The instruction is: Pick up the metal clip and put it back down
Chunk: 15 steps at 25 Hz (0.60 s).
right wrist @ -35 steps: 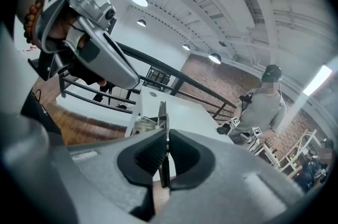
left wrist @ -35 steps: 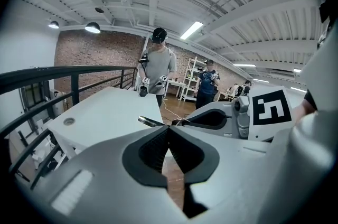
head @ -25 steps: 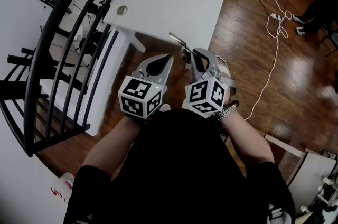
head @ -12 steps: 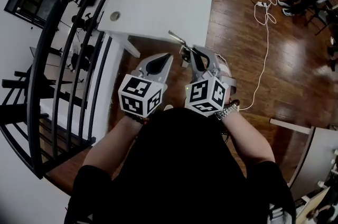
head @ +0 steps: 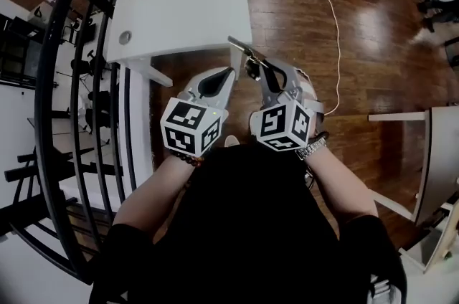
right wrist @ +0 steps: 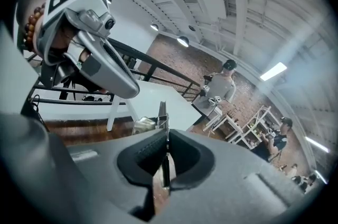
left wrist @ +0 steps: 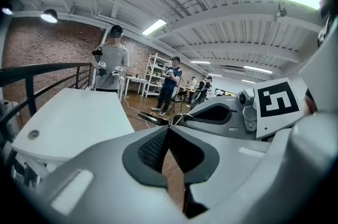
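Clip's up in the air, pinched in the right gripper

Closest in, both hands are held out in front of a black top, marker cubes (head: 191, 126) facing up, and the left gripper (head: 228, 73) has its jaws pressed together with nothing between them, you just see wood floor (head: 301, 16) through the gap lower down. The right gripper (head: 264, 74) sits just beside it, clamped tight on the metal clip (right wrist: 161, 114): in the right gripper view the thin strip runs straight up between the pads and pokes out past the tips. From the head view the clip points away towards the near corner of the white table (head: 179, 1), not resting on it. Black railing (head: 68, 59) runs along the left, a white cable (head: 331, 1) snakes over the floor further out, and a few people (left wrist: 111, 67) stand way back
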{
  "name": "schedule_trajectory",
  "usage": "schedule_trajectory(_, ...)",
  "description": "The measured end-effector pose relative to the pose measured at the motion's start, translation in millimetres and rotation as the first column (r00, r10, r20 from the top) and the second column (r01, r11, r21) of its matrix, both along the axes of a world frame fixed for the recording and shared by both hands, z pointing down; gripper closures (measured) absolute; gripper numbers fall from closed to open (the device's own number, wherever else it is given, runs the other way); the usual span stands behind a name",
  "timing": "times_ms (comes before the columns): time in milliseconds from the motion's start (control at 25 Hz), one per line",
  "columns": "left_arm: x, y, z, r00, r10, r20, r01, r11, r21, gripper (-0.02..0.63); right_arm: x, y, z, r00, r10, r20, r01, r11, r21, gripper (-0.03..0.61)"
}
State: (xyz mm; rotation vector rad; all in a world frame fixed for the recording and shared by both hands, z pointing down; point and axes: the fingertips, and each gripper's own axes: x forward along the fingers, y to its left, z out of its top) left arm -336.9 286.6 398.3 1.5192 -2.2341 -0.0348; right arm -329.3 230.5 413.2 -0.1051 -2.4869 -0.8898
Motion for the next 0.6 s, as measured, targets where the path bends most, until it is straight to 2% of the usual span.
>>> schedule_trajectory(240,32,-24,-6,0.989,0.148,0.001,-0.148,0.989,0.027,0.598,41,-21,-4,0.990,0.139,-0.010,-0.139,0.990,0.021,0.580)
schedule_trajectory(600,85,-78,-13,0.945,0.326,0.002,-0.326,0.944,0.044,0.598,108,-71,-14,0.946,0.324,-0.004,-0.323,0.946,0.031,0.580)
